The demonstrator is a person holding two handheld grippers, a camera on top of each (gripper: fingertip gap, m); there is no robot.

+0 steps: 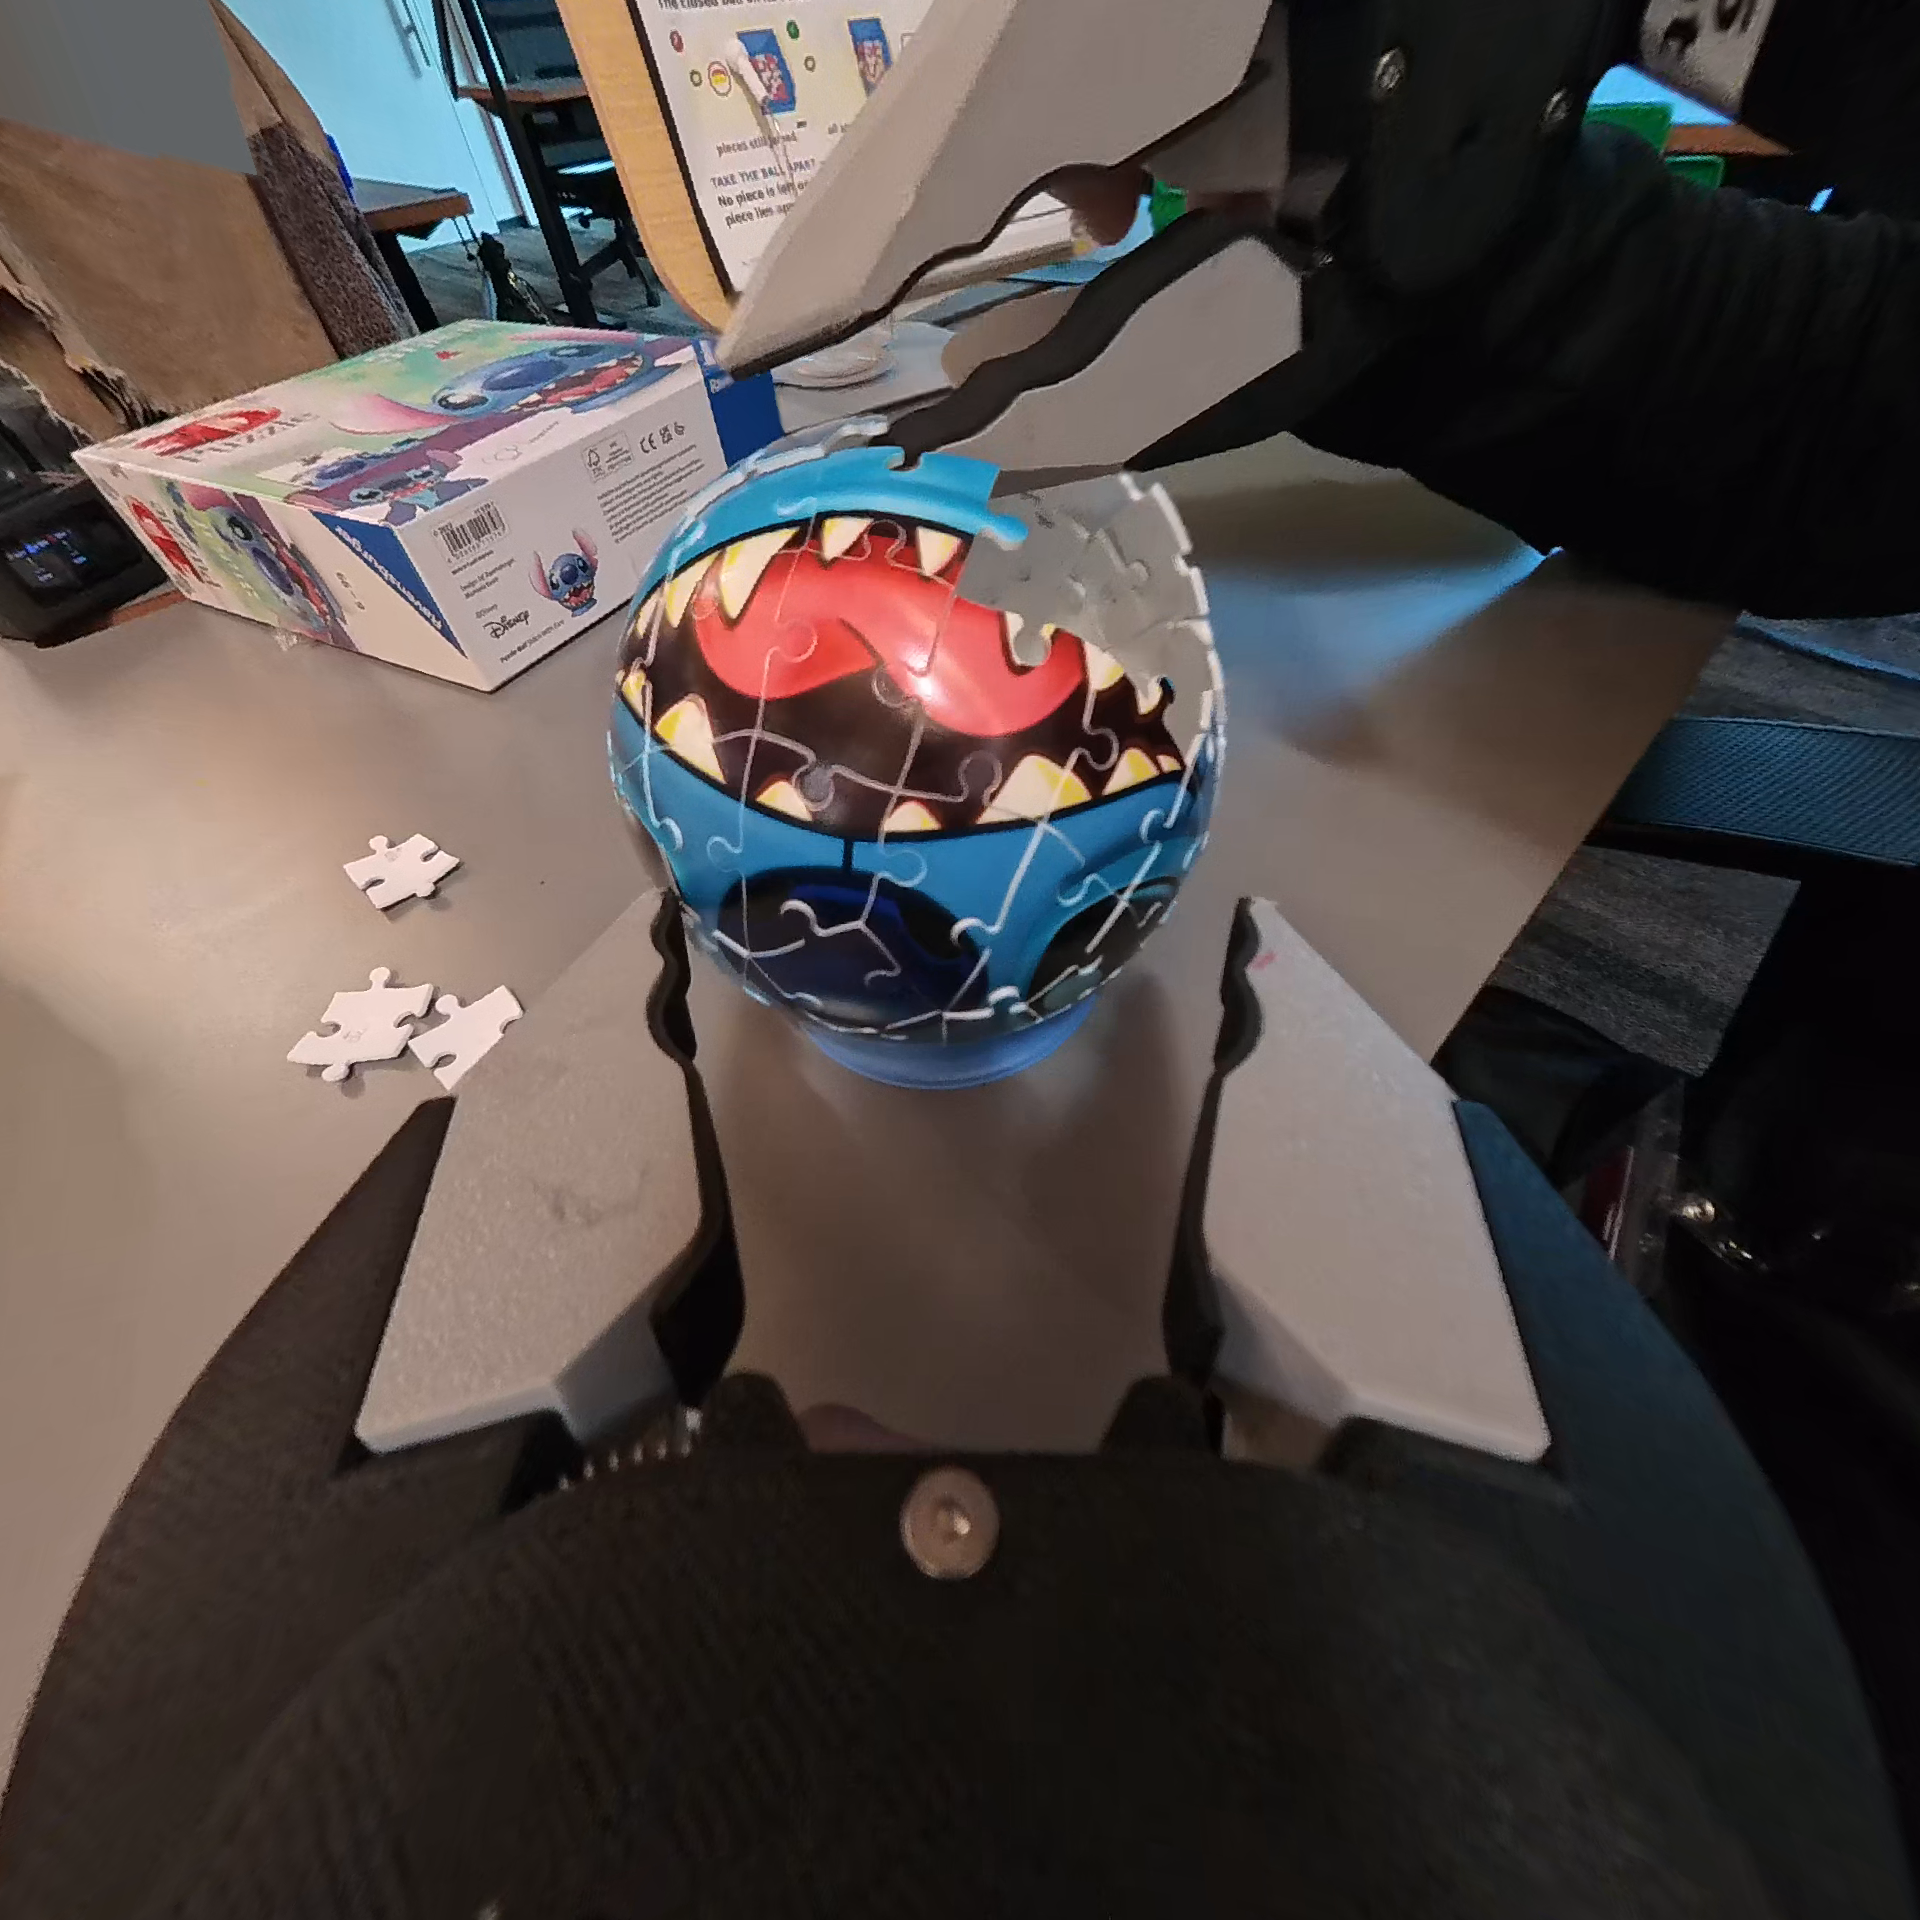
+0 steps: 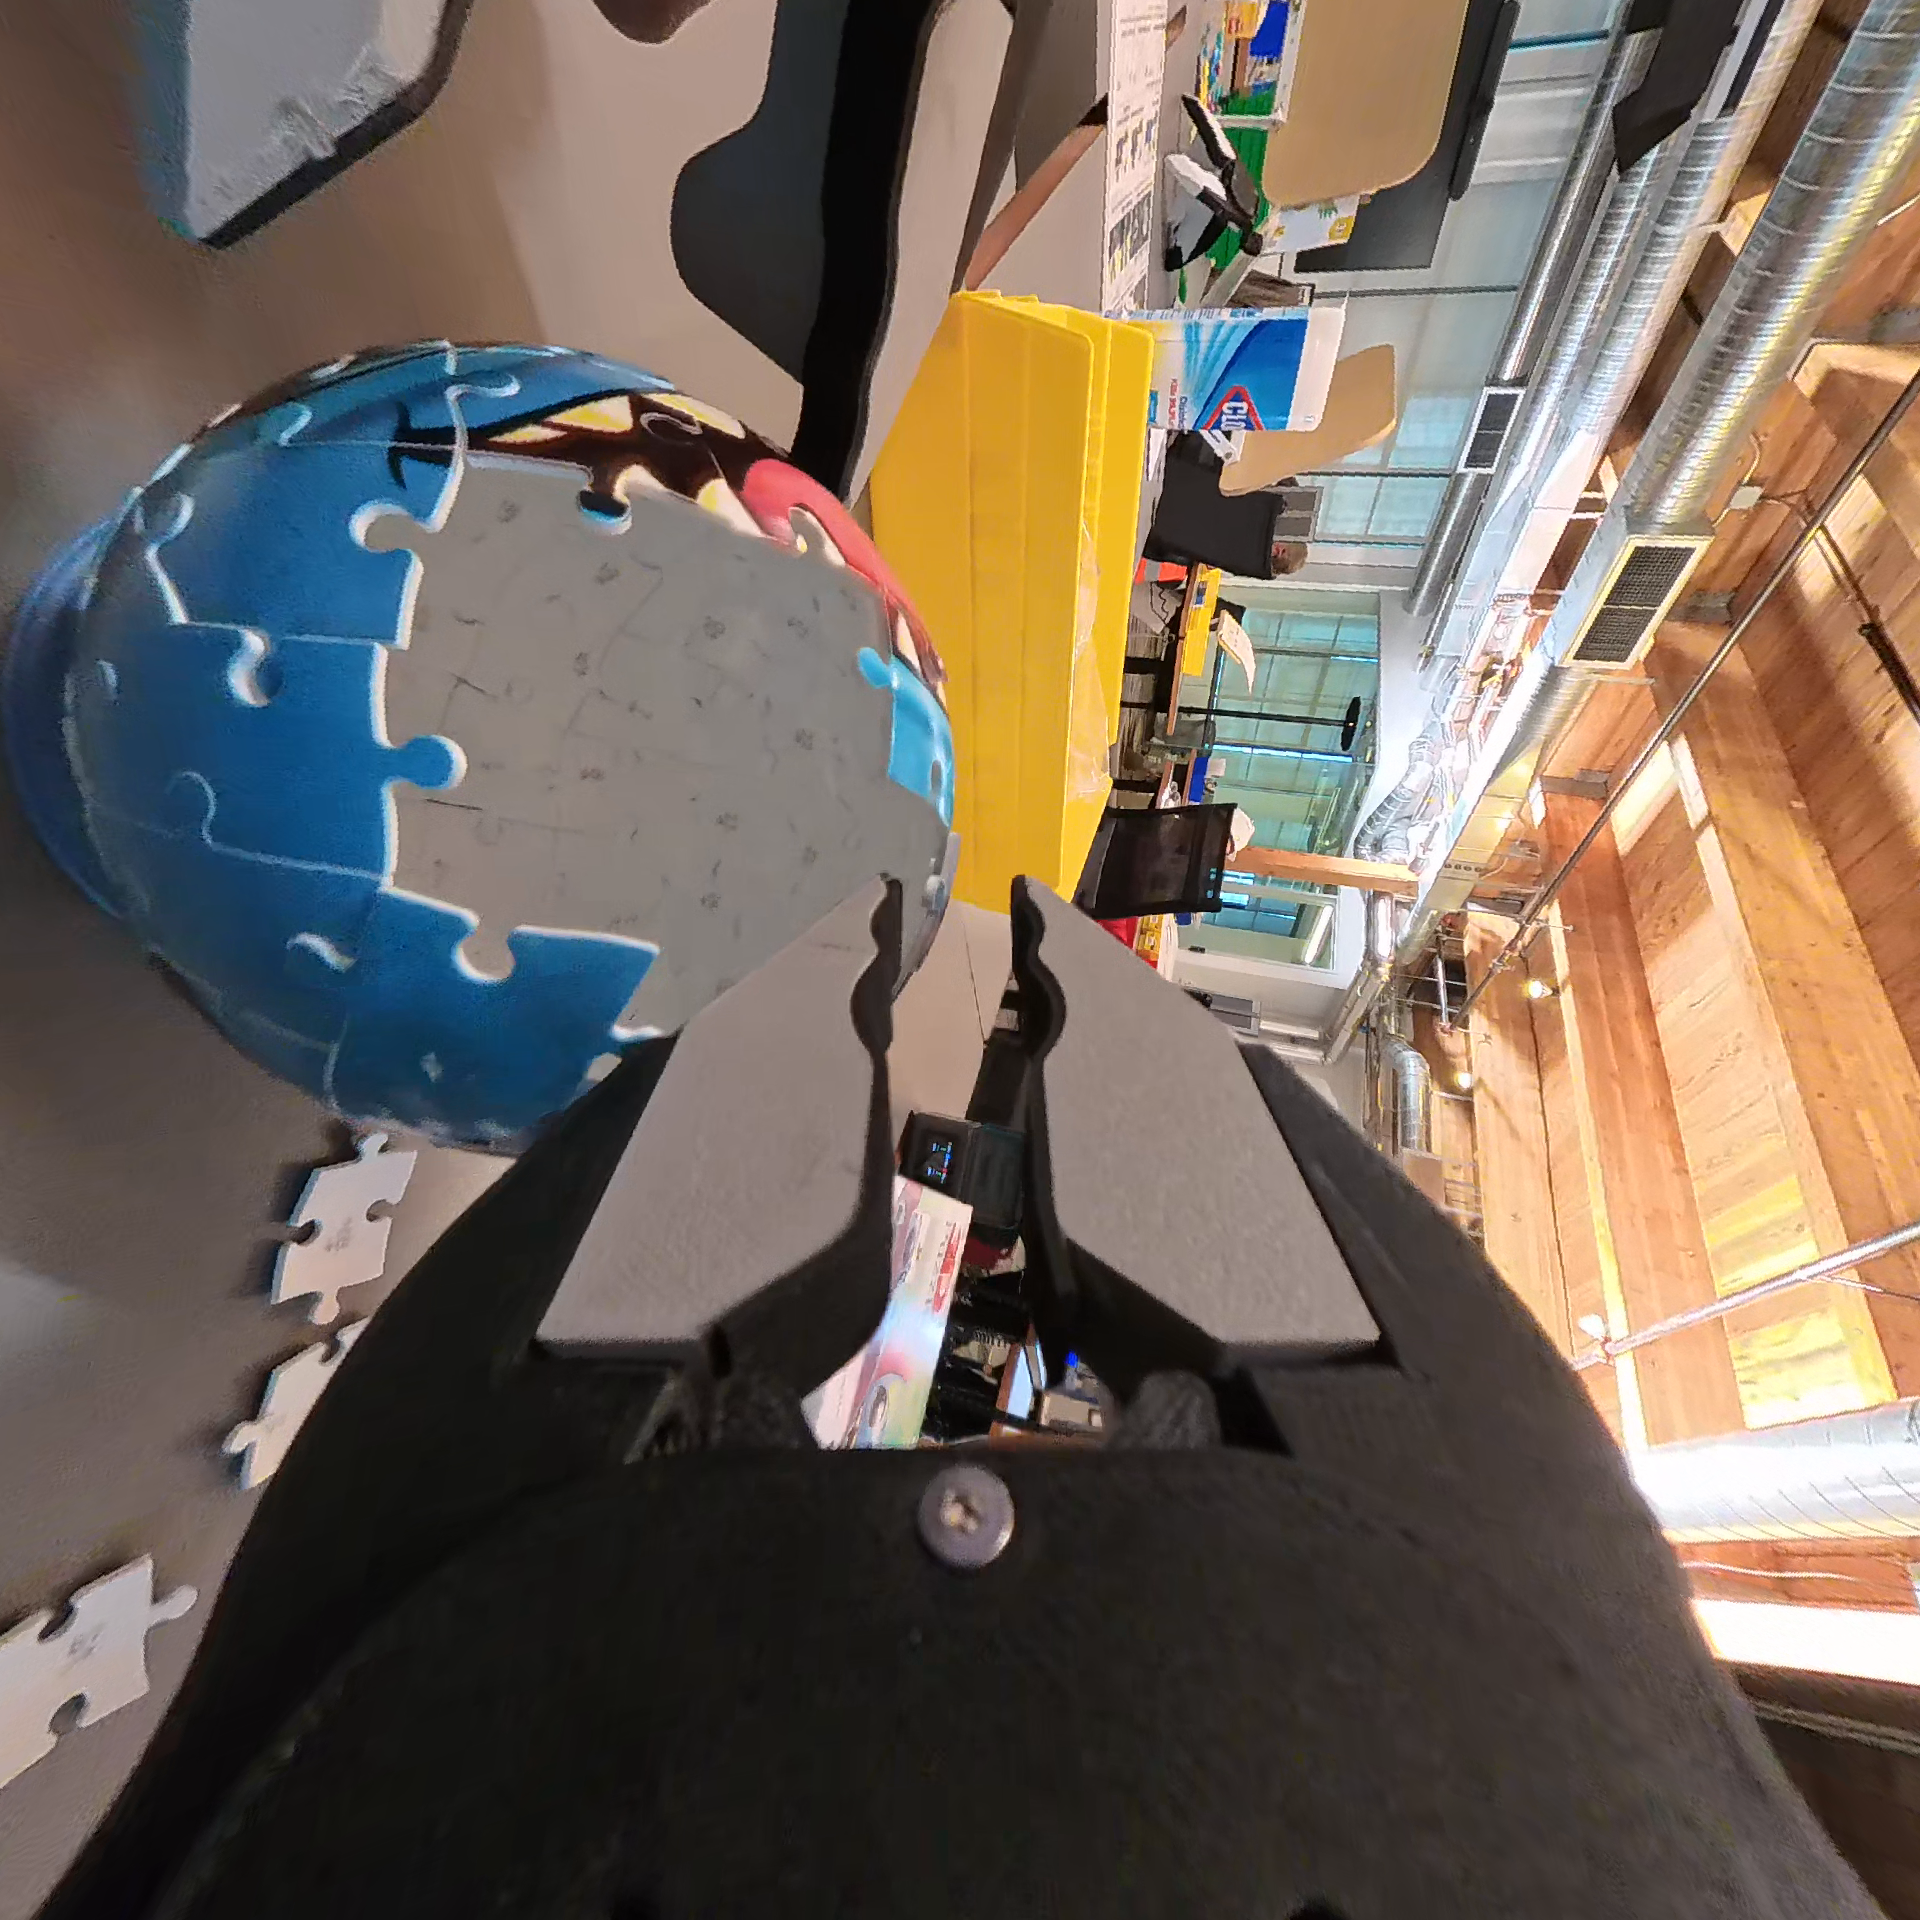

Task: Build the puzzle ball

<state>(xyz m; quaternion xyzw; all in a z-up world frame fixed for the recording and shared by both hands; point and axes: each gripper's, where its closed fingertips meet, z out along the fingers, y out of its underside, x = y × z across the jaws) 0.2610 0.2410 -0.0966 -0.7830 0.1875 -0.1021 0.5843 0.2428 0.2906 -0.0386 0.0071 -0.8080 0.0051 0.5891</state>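
The jaws of the left gripper (image 1: 951, 935) were spread wide around the lower part of the puzzle ball (image 1: 914, 769), apparently to steady it on the tabletop (image 1: 187, 748). The right gripper (image 2: 951, 899), its jaws slightly parted and empty, was held at the ball's open gap, where grey inner backs were exposed. Three loose pieces (image 1: 400, 868) were laid face-down beside the ball for reach. Nothing could be seen inside the puzzle box (image 1: 416, 520) lying behind.

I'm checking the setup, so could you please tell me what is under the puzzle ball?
The puzzle ball sits on a round blue stand, which rests on the grey table. The stand's contact with the ball is hidden by the ball itself.
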